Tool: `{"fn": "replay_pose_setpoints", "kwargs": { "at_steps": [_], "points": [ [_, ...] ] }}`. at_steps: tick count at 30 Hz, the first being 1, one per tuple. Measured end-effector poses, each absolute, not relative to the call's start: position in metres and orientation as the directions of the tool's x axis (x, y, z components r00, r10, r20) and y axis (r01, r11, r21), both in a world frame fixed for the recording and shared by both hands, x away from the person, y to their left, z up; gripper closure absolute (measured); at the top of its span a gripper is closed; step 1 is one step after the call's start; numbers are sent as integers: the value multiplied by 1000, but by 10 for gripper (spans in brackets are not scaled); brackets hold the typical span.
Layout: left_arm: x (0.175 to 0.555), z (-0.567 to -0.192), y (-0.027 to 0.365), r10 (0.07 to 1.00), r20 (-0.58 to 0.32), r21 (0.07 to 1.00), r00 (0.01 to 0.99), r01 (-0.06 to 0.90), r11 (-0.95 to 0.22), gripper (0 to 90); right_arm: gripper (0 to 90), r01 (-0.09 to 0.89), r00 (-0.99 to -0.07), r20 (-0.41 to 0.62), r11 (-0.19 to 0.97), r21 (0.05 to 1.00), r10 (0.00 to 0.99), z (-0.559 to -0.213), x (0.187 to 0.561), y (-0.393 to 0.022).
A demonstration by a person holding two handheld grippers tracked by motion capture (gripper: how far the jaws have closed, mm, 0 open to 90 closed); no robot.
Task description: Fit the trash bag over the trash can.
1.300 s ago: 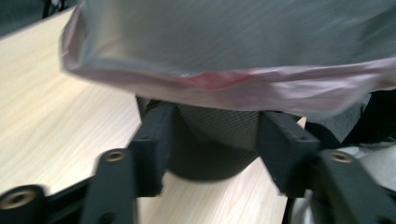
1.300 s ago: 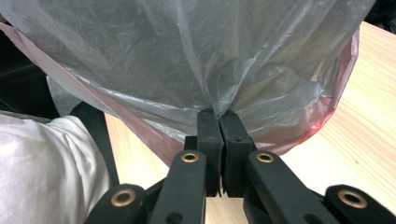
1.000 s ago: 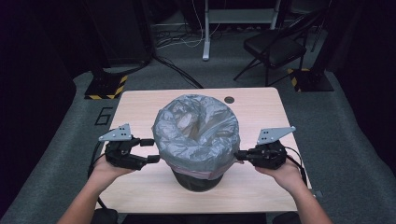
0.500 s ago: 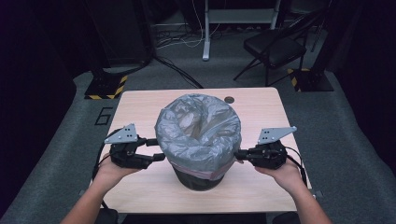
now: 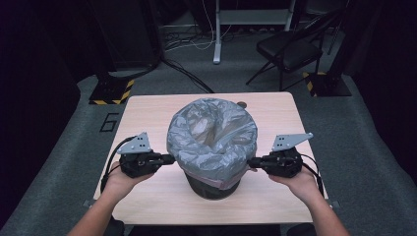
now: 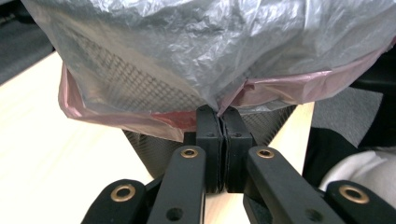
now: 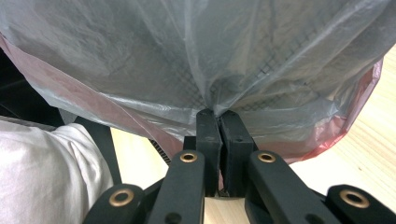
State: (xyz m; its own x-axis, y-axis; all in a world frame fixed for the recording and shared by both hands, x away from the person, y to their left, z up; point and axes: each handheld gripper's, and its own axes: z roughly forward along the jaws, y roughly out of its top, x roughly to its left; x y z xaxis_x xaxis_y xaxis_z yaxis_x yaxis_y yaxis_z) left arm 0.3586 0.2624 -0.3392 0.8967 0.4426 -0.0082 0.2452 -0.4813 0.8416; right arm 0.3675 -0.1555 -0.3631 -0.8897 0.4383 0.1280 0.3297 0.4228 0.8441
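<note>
A black mesh bin [image 5: 211, 186] stands in the middle of the wooden table [image 5: 147, 113], lined with a grey see-through plastic bag [image 5: 211, 135] whose pink hem hangs over the rim. My left gripper [image 5: 172, 158] is at the bin's left side. Its jaws have just been closing and now pinch the bag's film [image 6: 210, 51] right above the pink hem, as my left gripper [image 6: 219, 112] shows in its own view. My right gripper [image 5: 250, 162] is shut on the bag at the bin's right side, the film [image 7: 187, 56] bunched at my right gripper [image 7: 217, 114].
A small brown round object [image 5: 241, 104] lies near the table's far edge behind the bin. On the floor beyond stand a black folding chair [image 5: 290, 49], a white stand leg [image 5: 216, 34] and bases with yellow-black tape [image 5: 112, 91]. Bare mesh [image 6: 144, 149] shows under the hem.
The left gripper's jaws went from open beside the bin to shut on the bag's left edge. The right gripper and the bin stayed where they were.
</note>
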Motion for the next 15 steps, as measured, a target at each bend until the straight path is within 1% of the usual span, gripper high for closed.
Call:
{"fn": "replay_pose_setpoints", "kwargs": {
  "at_steps": [4,13,14,15],
  "points": [
    [363,-345,266,437,-11,820,899,259,-511,886,875,340,-887,134,428,838,442,-366,368,-158],
    [387,-372,280,484,-83,765,871,366,-529,888,885,364,-878,139,450,815,458,-376,369,-159],
    [387,-372,280,484,-83,765,871,366,-529,888,886,362,-878,130,461,810,460,-377,370,-159],
    [392,-377,281,490,-100,758,866,385,-526,888,887,363,-877,123,472,803,465,-379,371,-158]
  ]
}}
